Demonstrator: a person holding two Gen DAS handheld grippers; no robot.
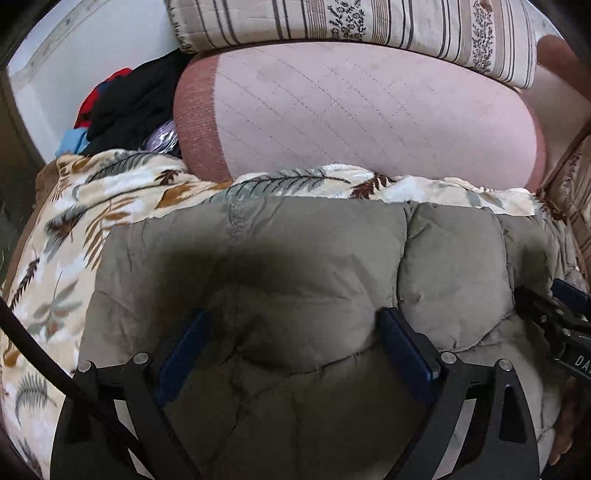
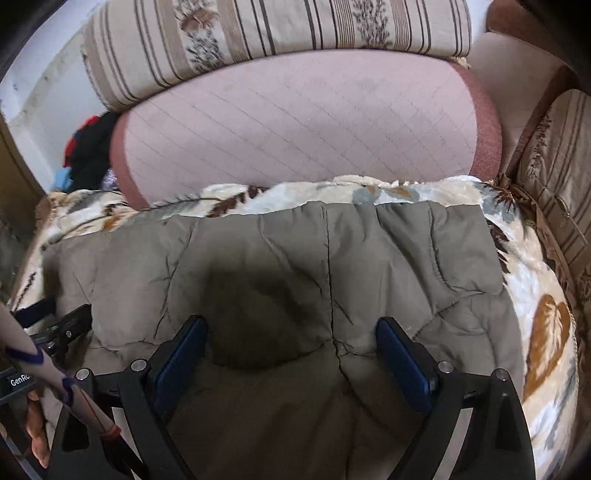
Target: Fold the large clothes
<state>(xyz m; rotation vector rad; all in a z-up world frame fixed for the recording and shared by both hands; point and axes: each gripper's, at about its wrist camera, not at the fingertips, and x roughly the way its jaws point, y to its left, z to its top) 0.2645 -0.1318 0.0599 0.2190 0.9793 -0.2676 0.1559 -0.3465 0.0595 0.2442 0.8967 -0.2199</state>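
- Jacket (image 1: 303, 258): puffy olive-grey quilted cloth, creased, folded into a squarish block, lying on a plush leaf-print blanket (image 1: 66, 229)
- Behind it a pink stitched cushion (image 1: 354, 122) under a striped pillow (image 1: 369, 22)
- Left gripper (image 1: 295, 332): blue pads spread wide over the jacket, gripping nothing
- Right gripper (image 2: 291, 339): jaws likewise wide, jacket below, nothing held

I see an olive-grey quilted jacket (image 1: 295, 266) at centre frame, on a cream blanket (image 1: 74, 229) with brown and grey leaves; above, a pink cushion (image 1: 369, 122) and striped floral pillow (image 1: 369, 22).
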